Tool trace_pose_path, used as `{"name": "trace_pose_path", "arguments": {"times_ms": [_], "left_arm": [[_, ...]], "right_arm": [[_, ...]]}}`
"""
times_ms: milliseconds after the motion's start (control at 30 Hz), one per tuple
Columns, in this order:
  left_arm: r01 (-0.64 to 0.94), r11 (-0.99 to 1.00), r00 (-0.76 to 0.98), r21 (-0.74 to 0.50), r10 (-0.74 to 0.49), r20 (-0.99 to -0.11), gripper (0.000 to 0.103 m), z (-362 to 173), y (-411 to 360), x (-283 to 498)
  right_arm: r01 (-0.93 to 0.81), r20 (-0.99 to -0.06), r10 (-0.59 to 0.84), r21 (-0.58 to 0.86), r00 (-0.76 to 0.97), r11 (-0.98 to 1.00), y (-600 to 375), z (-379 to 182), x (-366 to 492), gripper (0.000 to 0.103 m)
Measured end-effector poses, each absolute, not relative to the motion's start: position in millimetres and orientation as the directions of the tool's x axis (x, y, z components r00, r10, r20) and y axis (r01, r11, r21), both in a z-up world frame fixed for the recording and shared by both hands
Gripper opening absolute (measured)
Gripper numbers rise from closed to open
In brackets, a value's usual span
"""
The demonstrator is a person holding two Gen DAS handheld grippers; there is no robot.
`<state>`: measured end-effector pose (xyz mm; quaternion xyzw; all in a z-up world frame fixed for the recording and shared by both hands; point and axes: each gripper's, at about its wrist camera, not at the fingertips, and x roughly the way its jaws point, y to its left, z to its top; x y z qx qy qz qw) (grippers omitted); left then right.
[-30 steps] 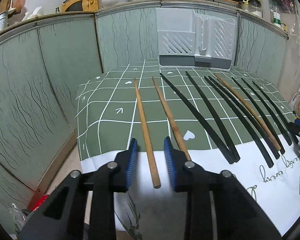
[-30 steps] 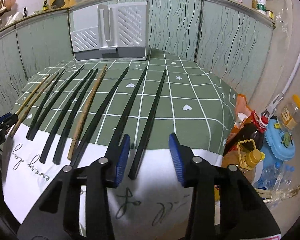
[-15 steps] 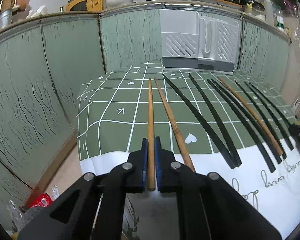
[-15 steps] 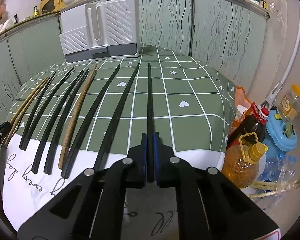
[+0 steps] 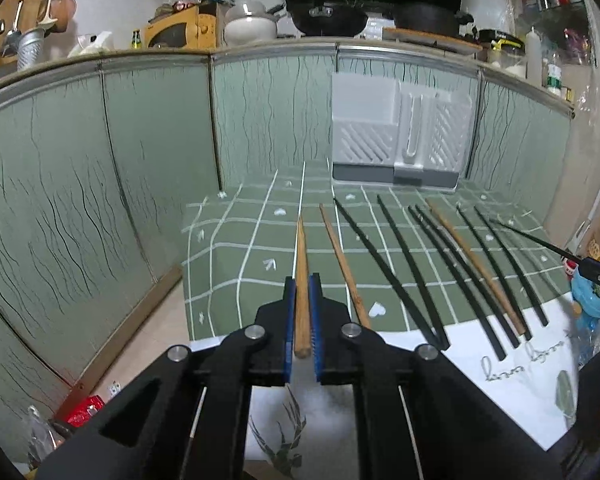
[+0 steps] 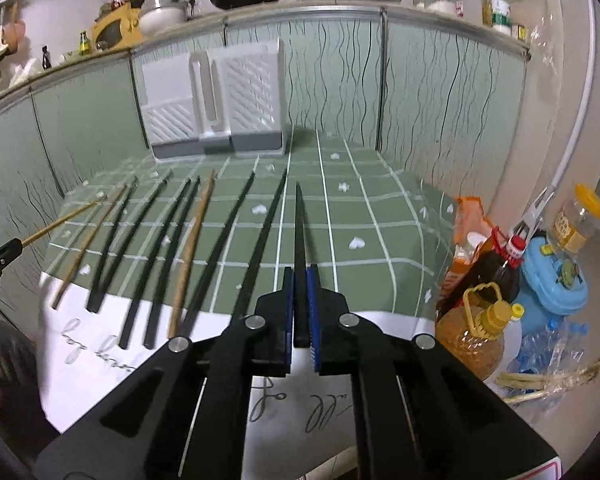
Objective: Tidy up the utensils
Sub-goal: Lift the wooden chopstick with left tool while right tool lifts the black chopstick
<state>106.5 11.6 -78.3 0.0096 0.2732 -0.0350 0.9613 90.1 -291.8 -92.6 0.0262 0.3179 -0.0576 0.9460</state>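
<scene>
My left gripper is shut on a wooden chopstick and holds it lifted above the green checked tablecloth. My right gripper is shut on a black chopstick, also lifted; that chopstick shows at the right edge of the left wrist view. Several black chopsticks and wooden ones lie side by side on the cloth. A white and grey utensil holder stands at the back of the table, also in the right wrist view.
Green patterned panels wall the table at the back and left. To the right of the table stand oil bottles, a blue container and a jar. The floor drops off left of the table.
A second ago both grippers were open around the chopstick ends; they closed on them and have since lifted both chopsticks off the cloth.
</scene>
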Motion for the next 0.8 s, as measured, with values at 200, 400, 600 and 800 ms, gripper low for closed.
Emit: {"name": "trace_pose_path", "arguments": {"times_ms": [200,400,600,800], "left_arm": [[0.071,0.997,0.884,-0.005,-0.066,-0.463,0.006,-48,17,92],[0.081,0.997,0.910,-0.014,-0.080,-0.408,0.006,-22,20,77],[0.093,0.995,0.923,-0.026,-0.096,-0.372,0.006,-3,23,69],[0.114,0.993,0.924,-0.024,-0.115,-0.364,0.006,7,22,72]], "right_arm": [[0.117,-0.549,-0.087,0.020,0.832,0.993,-290,-59,76,0.006],[0.104,-0.500,-0.077,0.026,0.863,0.994,-287,-32,65,0.006],[0.097,-0.464,-0.070,0.034,0.883,0.995,-285,-17,59,0.006],[0.084,-0.467,-0.061,0.027,0.882,0.996,-285,-12,64,0.006]]}}
